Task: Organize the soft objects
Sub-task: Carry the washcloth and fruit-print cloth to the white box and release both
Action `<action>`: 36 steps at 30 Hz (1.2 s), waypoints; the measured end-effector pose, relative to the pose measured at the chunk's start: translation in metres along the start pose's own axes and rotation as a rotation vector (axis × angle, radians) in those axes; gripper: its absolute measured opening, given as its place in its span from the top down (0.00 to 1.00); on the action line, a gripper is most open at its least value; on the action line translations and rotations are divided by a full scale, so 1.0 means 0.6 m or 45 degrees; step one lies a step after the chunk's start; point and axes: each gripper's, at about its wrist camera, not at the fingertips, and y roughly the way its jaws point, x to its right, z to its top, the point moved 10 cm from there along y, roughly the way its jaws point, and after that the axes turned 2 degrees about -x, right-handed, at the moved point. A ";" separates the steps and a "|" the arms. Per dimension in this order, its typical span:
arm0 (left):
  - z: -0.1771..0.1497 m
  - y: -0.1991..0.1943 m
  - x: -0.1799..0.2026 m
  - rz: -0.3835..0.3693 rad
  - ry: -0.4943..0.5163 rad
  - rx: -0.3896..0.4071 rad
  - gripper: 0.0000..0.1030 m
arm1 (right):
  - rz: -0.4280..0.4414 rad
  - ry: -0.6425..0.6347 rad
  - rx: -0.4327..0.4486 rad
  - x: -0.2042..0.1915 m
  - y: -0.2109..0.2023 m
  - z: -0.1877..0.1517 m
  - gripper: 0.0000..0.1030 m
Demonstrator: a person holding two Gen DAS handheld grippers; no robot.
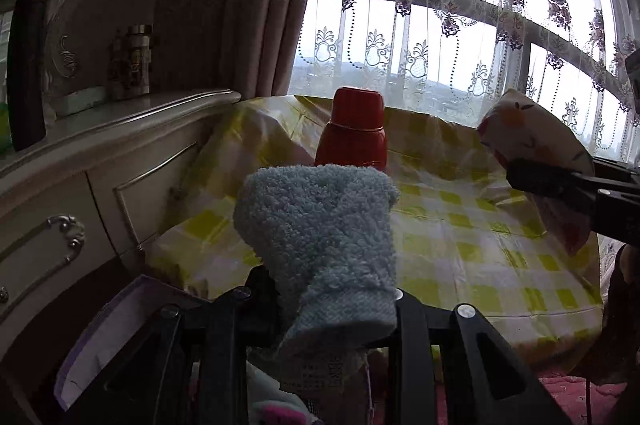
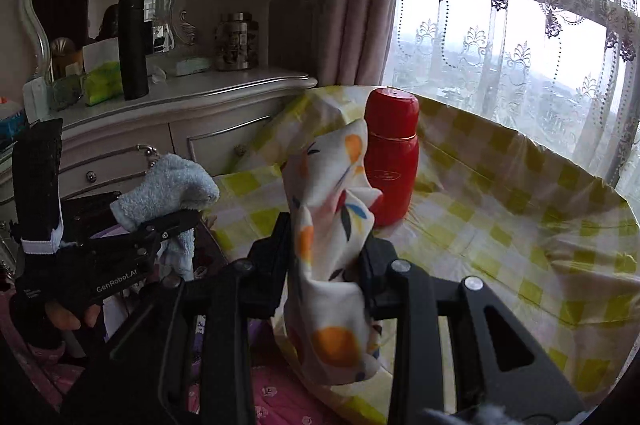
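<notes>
**Two socks held above a checked counter**

Item 1. Left tool (image 1: 320, 301): clamped on a fluffy pale blue sock (image 1: 320, 245). The sock stands up from between the fingers, its toe end curling over at the top, its cuff hanging below the grip. Seen from the right wrist view it sits at the far left of the scene, clear of the counter surface.

Item 2. Right tool (image 2: 326, 261): clamped on a white sock printed with orange fruit (image 2: 332, 249). The fabric rises to a point above the fingers and droops below them in a loose fold, over the near edge of the counter.

Item 3. Counter (image 2: 500, 225): covered in a yellow and white checked cloth, wrinkled, set by the window.

Item 4. Red flask (image 2: 392, 153): upright on the counter, far side, behind both socks.

Item 5. Dresser (image 2: 192, 117): cream, with ornate handles, to the left of the counter; carries a black tumbler (image 2: 133, 47) and a glass jar (image 2: 237, 41).

Item 6. Lace curtain (image 2: 520, 25): floral, across the window at the far right.
</notes>
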 end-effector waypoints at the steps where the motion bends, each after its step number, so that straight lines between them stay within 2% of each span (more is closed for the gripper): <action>1: -0.011 0.000 -0.022 0.028 -0.024 -0.019 0.72 | 0.031 -0.019 -0.024 -0.016 0.013 -0.001 0.66; 7: -0.064 0.000 -0.127 0.178 -0.116 -0.106 0.72 | 0.196 -0.146 -0.157 -0.110 0.085 -0.008 0.66; 13: -0.104 0.004 -0.174 0.253 -0.165 -0.182 0.72 | 0.302 -0.256 -0.344 -0.188 0.157 -0.046 0.66; 19: -0.144 0.012 -0.197 0.291 -0.192 -0.255 0.71 | 0.356 -0.336 -0.491 -0.231 0.209 -0.084 0.66; 24: -0.183 0.013 -0.222 0.319 -0.266 -0.302 0.71 | 0.375 -0.386 -0.557 -0.258 0.236 -0.106 0.66; 27: -0.193 0.007 -0.237 0.313 -0.330 -0.286 0.71 | 0.380 -0.410 -0.581 -0.270 0.248 -0.116 0.66; 30: -0.188 -0.001 -0.249 0.258 -0.397 -0.244 0.68 | 0.396 -0.416 -0.584 -0.283 0.257 -0.115 0.65; 32: -0.180 -0.011 -0.258 0.275 -0.388 -0.225 0.58 | 0.422 -0.424 -0.588 -0.294 0.262 -0.111 0.57; 34: -0.167 -0.019 -0.268 0.279 -0.389 -0.213 0.30 | 0.421 -0.429 -0.576 -0.299 0.262 -0.101 0.48; 35: -0.159 -0.027 -0.276 0.286 -0.401 -0.202 0.24 | 0.426 -0.427 -0.565 -0.302 0.258 -0.093 0.41; 36: -0.150 -0.036 -0.286 0.306 -0.411 -0.186 0.17 | 0.440 -0.426 -0.551 -0.305 0.251 -0.085 0.38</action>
